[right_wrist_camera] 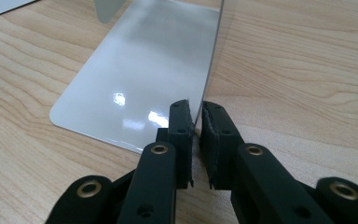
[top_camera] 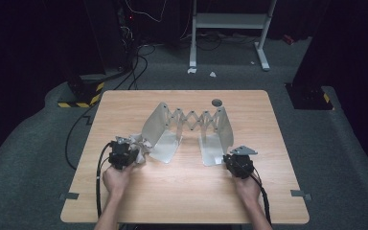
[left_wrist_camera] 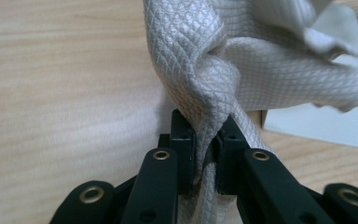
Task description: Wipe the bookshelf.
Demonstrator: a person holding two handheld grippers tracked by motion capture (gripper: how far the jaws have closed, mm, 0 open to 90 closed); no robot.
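Open wood all along the near edge of the table, plenty of room between the two forearms. Straight ahead, the expandable bookend rack blocks the middle: its two upright end plates stand apart with the scissor lattice bridging the back, so the bay between them is open from the near side and from above. The bunched grey cloth crowds the left plate's outer side. A small dark disc sits behind, near the far edge. Both outer table margins are free.
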